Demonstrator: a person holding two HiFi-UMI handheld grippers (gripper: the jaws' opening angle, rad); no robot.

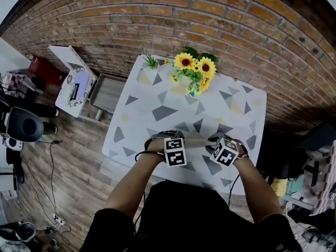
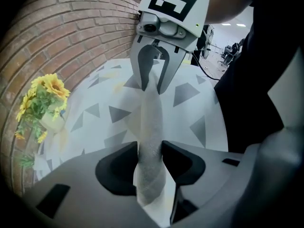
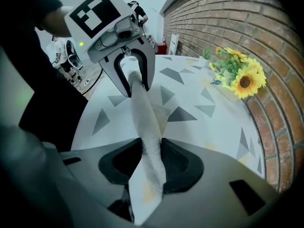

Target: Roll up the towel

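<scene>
The towel (image 1: 197,140) is a thin, pale roll lying across the near part of the patterned table (image 1: 157,96), stretched between my two grippers. My left gripper (image 1: 159,140) holds one end: in the left gripper view the towel (image 2: 151,120) runs between my left gripper's (image 2: 149,151) jaws, with both pads against it. My right gripper (image 1: 215,140) holds the other end, where the towel (image 3: 144,110) fills my right gripper's (image 3: 152,148) jaws. Each gripper view shows the opposite gripper, the right one (image 2: 153,87) and the left one (image 3: 135,87), astride the far end.
A vase of sunflowers (image 1: 193,70) and a small green plant (image 1: 151,62) stand at the table's far edge by the brick wall. A white cabinet (image 1: 73,83) and a grey box (image 1: 107,93) sit on the floor to the left.
</scene>
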